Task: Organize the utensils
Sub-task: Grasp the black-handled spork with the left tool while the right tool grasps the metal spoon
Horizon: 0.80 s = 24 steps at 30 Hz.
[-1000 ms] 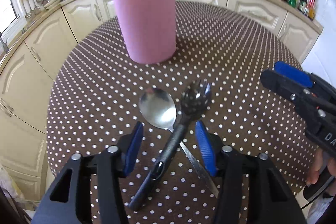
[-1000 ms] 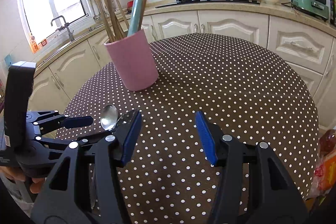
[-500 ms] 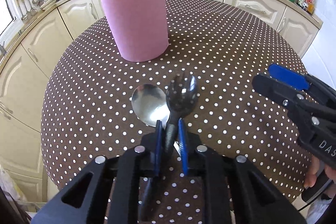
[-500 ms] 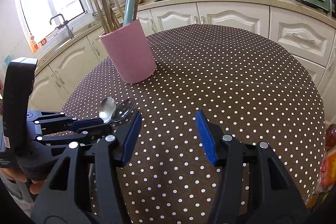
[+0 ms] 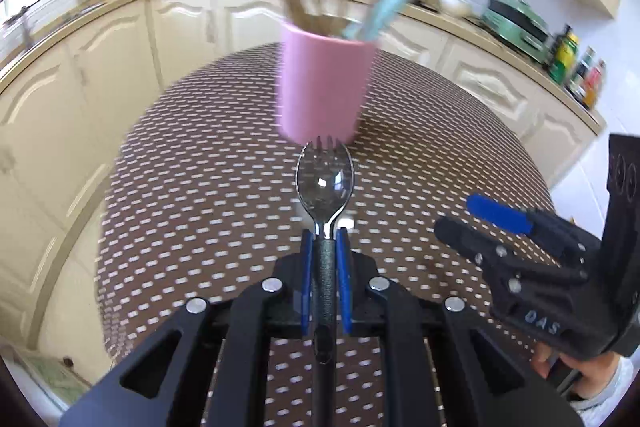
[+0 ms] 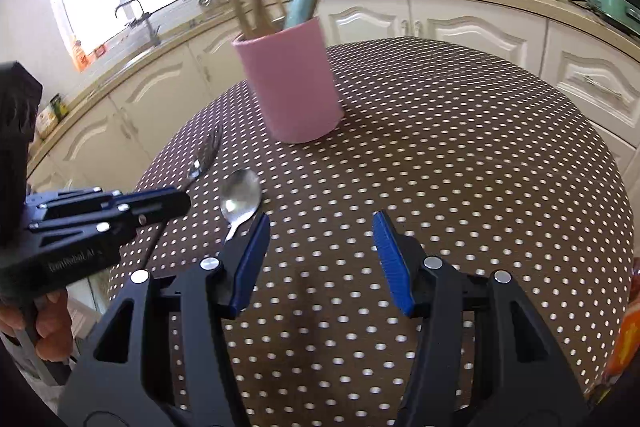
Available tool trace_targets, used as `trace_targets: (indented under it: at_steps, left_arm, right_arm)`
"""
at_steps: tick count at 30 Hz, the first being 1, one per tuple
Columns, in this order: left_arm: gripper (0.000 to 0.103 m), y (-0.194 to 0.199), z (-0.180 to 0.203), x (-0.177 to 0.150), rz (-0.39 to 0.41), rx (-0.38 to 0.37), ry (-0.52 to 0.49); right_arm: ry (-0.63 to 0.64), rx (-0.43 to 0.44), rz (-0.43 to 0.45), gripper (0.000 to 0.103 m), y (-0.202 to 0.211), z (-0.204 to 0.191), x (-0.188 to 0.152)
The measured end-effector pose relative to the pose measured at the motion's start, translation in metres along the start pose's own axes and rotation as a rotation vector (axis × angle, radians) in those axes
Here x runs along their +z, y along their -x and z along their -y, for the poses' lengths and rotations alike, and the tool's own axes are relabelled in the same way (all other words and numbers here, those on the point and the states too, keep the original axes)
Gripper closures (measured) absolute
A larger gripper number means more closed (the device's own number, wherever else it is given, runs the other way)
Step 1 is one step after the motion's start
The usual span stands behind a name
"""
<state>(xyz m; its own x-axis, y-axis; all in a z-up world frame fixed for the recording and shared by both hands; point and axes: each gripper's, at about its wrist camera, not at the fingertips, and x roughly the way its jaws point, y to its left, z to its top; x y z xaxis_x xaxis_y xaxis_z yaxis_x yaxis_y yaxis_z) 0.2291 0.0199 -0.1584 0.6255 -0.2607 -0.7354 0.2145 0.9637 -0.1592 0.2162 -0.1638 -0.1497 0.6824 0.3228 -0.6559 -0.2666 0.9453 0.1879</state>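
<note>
Both my wrist cameras are looking forward and down along my fingers, close over the dotted table point(image 5: 200, 211), both catching the pink cup point(image 6: 292, 87).

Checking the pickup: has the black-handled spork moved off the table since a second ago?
Yes. The spork left the spoon, lifted in the left gripper.

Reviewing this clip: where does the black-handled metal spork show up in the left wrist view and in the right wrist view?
Left wrist view: the black-handled metal spork sits centre frame, its handle clamped in the left gripper, its head pointing at the pink cylindrical utensil holder.
Right wrist view: only its blurred head shows at left, beyond the left gripper.
Shared landmark: the pink holder.
</note>
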Motion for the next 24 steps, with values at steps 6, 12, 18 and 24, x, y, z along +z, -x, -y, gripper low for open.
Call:
trace_targets:
  at_steps: [6, 12, 18, 24]
  left_arm:
    - [0.092, -0.007, -0.030, -0.006, -0.064, 0.103, 0.076]
    - [0.092, -0.022, -0.044, -0.007, -0.133, 0.114, 0.101]
    - [0.091, -0.034, -0.046, -0.001, -0.194, 0.130, 0.072]
    - [0.086, -0.044, -0.046, 0.016, -0.269, 0.136, 0.043]
  right_arm:
    - [0.099, 0.017, -0.135, 0.050, -0.027, -0.037, 0.003]
    - [0.186, 0.004, -0.246, 0.051, -0.049, -0.061, 0.005]
    - [0.277, -0.025, -0.349, 0.071, -0.059, -0.063, 0.015]
    - [0.303, -0.004, -0.451, 0.089, -0.071, -0.055, 0.036]
